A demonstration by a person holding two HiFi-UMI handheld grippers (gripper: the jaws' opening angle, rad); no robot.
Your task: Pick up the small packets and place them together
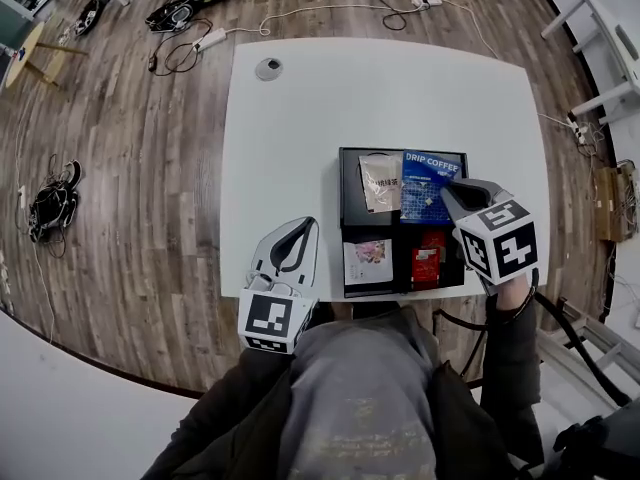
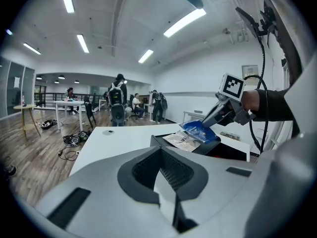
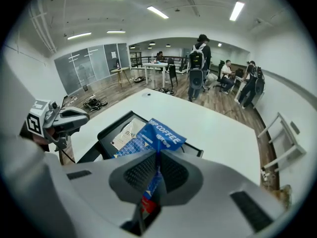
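Right gripper (image 1: 448, 196) clamped on the blue drip coffee packet (image 1: 425, 180) over the black tray (image 1: 343, 203) at the near edge of the table (image 1: 300, 118); left gripper (image 1: 300, 230) closed, empty.

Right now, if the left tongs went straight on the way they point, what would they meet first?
Probably the white table, just beside the corner of the black tray; depth is unclear, so the left tongs might clip it instead.

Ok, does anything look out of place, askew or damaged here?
Nothing is spilled or damaged. The only thing not lying flat is the blue drip coffee packet, pinched at one edge in the right gripper and held tilted above the black tray, beside the beige packet in its far compartment. That fits a pick-up.
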